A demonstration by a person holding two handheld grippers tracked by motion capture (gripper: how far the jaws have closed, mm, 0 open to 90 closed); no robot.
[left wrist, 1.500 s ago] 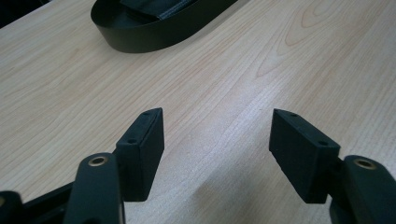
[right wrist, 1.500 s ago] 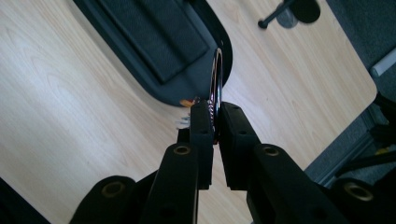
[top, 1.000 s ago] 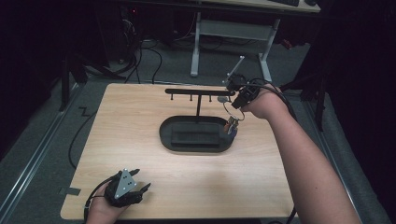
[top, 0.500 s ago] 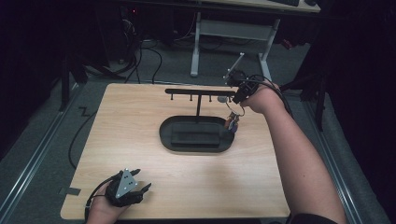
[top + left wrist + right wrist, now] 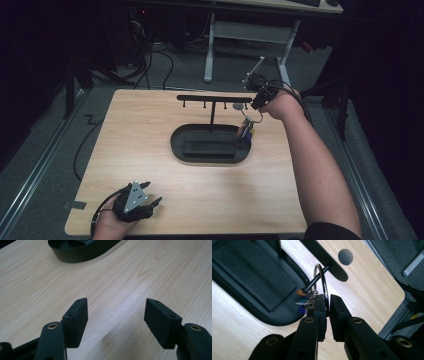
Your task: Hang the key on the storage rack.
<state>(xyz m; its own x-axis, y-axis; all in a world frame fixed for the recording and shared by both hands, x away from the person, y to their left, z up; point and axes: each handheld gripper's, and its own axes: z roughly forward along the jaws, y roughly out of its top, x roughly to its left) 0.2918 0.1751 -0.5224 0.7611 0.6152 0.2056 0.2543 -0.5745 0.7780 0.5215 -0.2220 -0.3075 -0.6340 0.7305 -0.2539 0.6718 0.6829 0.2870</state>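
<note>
The right gripper (image 5: 327, 305) pinches a key ring (image 5: 322, 287) with small coloured tags, threaded on a peg of the black rack (image 5: 212, 98), above the dark tray's (image 5: 210, 155) right end, near the table's (image 5: 150, 125) far right edge. It has dropped slightly since before. The left gripper (image 5: 116, 317) rests wide open and empty over bare wood at the near left corner.

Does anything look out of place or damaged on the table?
Nothing stands out. The black stand sits upright and level, and the right tool pinches a key ring threaded on one peg.
</note>
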